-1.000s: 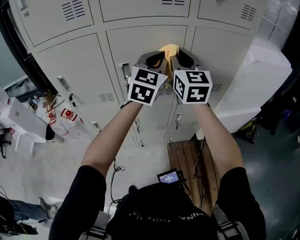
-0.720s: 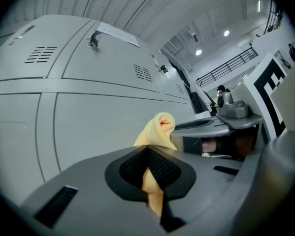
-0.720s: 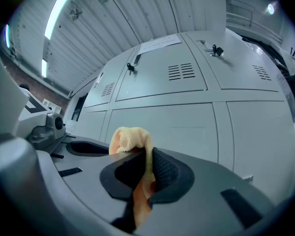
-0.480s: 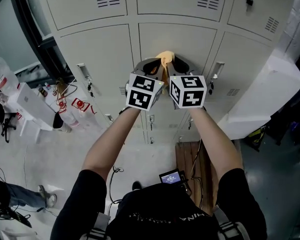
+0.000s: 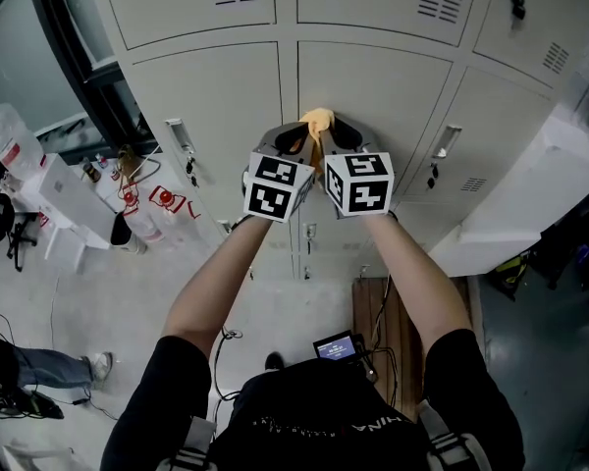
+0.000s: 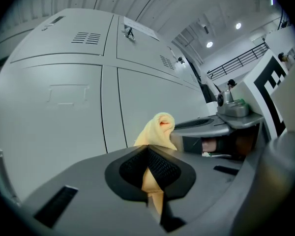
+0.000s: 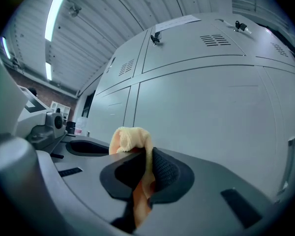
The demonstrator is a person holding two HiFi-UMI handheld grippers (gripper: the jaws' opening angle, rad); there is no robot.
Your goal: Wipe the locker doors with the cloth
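A yellow cloth (image 5: pixel 319 123) is bunched between both grippers and pressed toward the grey locker doors (image 5: pixel 373 96). My left gripper (image 5: pixel 294 140) is shut on the cloth (image 6: pixel 157 132), which pokes out past its black pads (image 6: pixel 160 168). My right gripper (image 5: pixel 341 135) is shut on the same cloth (image 7: pixel 130 139), with a fold hanging down between its pads (image 7: pixel 162 170). The two grippers sit side by side, near the seam between two lower doors. Whether the cloth touches the door I cannot tell.
Door handles with locks (image 5: pixel 182 145) (image 5: pixel 442 150) flank the grippers. A white block (image 5: pixel 530 204) leans at the right. Bags and bottles (image 5: pixel 128 199) lie at the lower left on the floor, and a wooden pallet (image 5: pixel 393 312) lies below.
The view has shifted so the lockers sit further right and lower. Both grippers stay together, still shut on the cloth, now over the seam left of the earlier door.
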